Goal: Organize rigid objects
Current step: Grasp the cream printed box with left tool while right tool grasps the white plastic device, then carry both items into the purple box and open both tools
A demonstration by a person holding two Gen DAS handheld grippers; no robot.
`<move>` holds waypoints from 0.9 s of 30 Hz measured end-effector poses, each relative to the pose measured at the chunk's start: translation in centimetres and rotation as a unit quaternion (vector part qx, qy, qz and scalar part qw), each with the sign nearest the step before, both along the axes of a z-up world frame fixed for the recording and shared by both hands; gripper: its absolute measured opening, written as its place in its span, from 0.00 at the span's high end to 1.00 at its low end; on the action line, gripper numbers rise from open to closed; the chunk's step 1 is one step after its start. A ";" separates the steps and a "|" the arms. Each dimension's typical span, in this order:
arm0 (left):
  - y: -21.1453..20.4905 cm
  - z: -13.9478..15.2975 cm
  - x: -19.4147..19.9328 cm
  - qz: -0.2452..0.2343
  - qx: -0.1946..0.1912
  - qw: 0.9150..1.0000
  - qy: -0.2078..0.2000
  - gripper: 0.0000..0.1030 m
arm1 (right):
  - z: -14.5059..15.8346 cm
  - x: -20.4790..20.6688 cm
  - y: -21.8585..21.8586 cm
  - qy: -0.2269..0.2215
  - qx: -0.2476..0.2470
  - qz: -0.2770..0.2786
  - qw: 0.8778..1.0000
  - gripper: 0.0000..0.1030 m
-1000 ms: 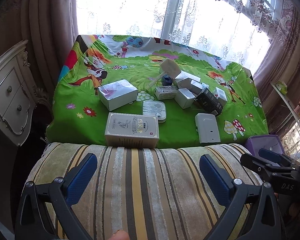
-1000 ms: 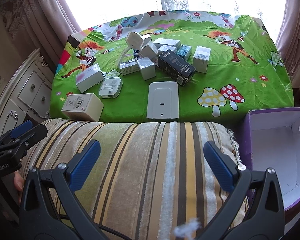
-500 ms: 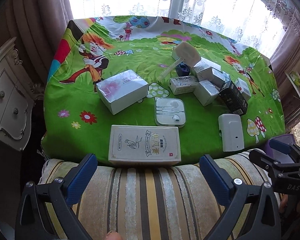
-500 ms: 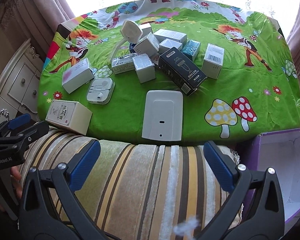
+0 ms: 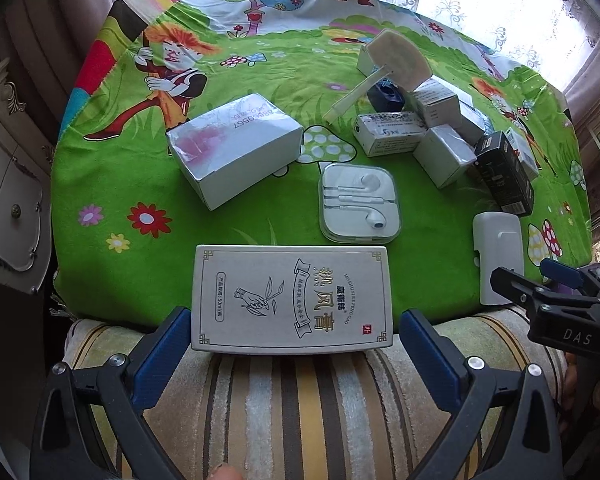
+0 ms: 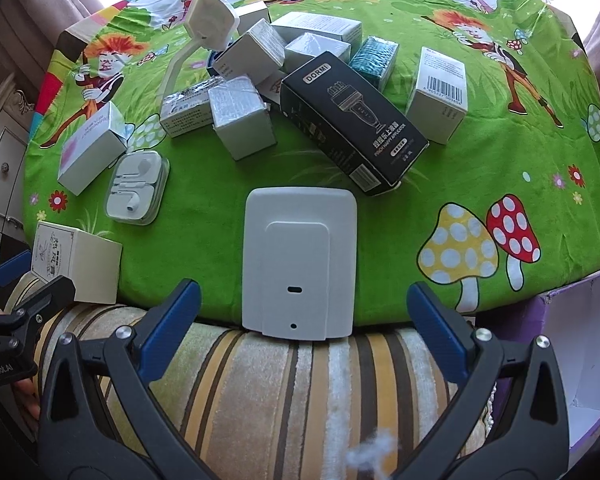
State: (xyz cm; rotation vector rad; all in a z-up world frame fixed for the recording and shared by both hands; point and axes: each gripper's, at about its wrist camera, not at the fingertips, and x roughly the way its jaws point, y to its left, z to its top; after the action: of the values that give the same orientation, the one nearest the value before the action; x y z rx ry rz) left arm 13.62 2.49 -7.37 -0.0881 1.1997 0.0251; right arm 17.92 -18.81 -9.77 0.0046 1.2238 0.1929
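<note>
Boxes and cases lie loose on the worktop, none packed yet

Silver box (image 5: 291, 298) sits at the near edge of the green cartoon cloth (image 5: 140, 184), between the spread fingers of the left claw (image 5: 294, 350), which grips nothing; the white flat case (image 6: 300, 264) lies likewise between the spread fingers of the right claw (image 6: 302, 322). The purple box (image 6: 580, 344) at the right looks empty as far as it shows, so sorting seems barely begun, with the earphone case (image 5: 360, 204), black carton (image 6: 352, 120) and the clustered small boxes untouched. Against half a second ago, both claws have come closer and lower over their targets, the items unmoved
</note>
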 end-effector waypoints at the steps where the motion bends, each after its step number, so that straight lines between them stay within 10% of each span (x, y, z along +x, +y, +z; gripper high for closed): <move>1: 0.1 -0.3 0.1 0.000 -0.001 1.000 0.004 0.00 | -0.3 0.2 0.0 0.003 -0.001 -0.001 1.000 0.00; 14: 0.2 -0.7 -0.1 -0.003 -0.021 1.000 -0.013 0.03 | -1.4 1.0 0.7 0.004 -0.006 -0.002 1.000 0.34; 27: -1.2 2.3 -2.0 -0.023 -0.062 0.996 -0.059 0.03 | 2.6 -2.4 -3.2 -0.039 0.053 -0.019 0.998 0.35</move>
State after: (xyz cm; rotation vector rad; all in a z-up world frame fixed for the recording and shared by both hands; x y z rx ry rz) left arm 11.59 1.30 -5.11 -0.1693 1.0846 -0.0944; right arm 15.50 -22.03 -7.19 0.1118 1.1328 0.2219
